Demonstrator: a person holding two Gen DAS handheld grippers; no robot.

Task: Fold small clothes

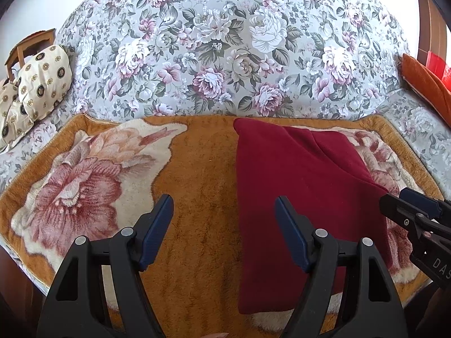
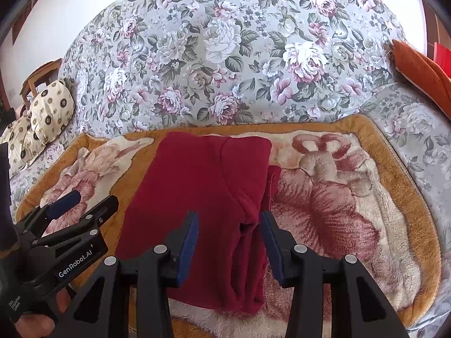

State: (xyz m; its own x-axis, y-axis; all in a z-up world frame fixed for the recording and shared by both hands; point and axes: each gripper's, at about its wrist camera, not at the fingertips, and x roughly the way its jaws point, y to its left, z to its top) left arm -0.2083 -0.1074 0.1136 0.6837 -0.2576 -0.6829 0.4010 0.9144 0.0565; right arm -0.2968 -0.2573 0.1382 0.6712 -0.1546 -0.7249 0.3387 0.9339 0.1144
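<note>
A dark red garment [image 1: 296, 194] lies folded into a long strip on an orange floral blanket [image 1: 197, 169]. It also shows in the right wrist view [image 2: 203, 197], with a sleeve folded along its right side. My left gripper [image 1: 224, 211] is open and empty, hovering over the blanket at the garment's left edge. My right gripper [image 2: 229, 222] is open and empty, with its fingers apart over the garment's near right part. The left gripper also shows in the right wrist view [image 2: 81, 202], left of the garment. The right gripper also shows in the left wrist view [image 1: 406, 202], at the garment's right.
The blanket [image 2: 366, 197] lies on a sofa with grey floral upholstery [image 1: 225, 42]. Cream patterned cushions [image 1: 36, 84] sit at the left and an orange cushion [image 1: 425, 84] at the right. A wooden chair [image 1: 25, 48] stands behind the left cushions.
</note>
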